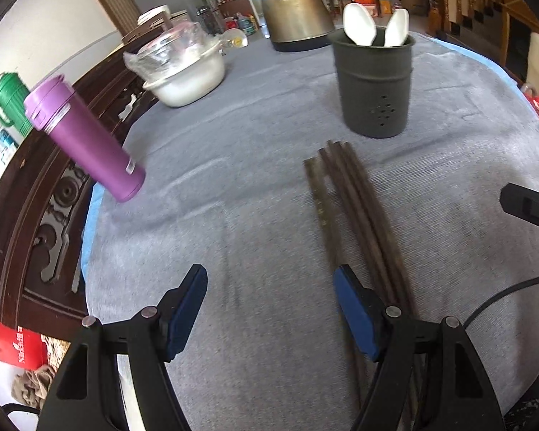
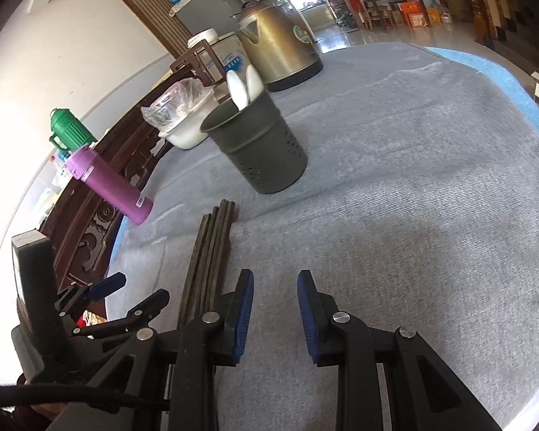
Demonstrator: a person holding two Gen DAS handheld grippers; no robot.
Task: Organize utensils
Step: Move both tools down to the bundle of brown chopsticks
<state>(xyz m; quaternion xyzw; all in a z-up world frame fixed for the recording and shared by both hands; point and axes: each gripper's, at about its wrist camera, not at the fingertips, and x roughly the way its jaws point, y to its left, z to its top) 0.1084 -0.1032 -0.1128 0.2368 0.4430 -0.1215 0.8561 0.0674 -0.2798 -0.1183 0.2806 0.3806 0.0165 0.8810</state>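
Grey cloth [image 1: 255, 186] covers the whole table, and the dark utensil holder [image 1: 374, 86] stands upright on it and serves as the landmark. Two white spoons [image 1: 359, 25] stick up out of this holder. Just in front of the holder, a bundle of dark chopsticks [image 1: 345, 201] lies flat on the cloth, its far tips near the holder's base and its near ends running toward the cameras. Behind the holder stands a brass-coloured kettle [image 1: 294, 3], and to the holder's left side a white pot [image 1: 190, 75] with plastic wrap over a glass bowl. Further left of the holder, a purple flask [image 1: 86, 136] stands at the cloth's edge. Left gripper [image 1: 269, 309] has its jaws spread wide and holds nothing; its right finger sits just beside the chopsticks. Right gripper [image 2: 275, 318] also has its jaws apart and empty, with the chopsticks just beside its left finger [image 2: 242, 316].
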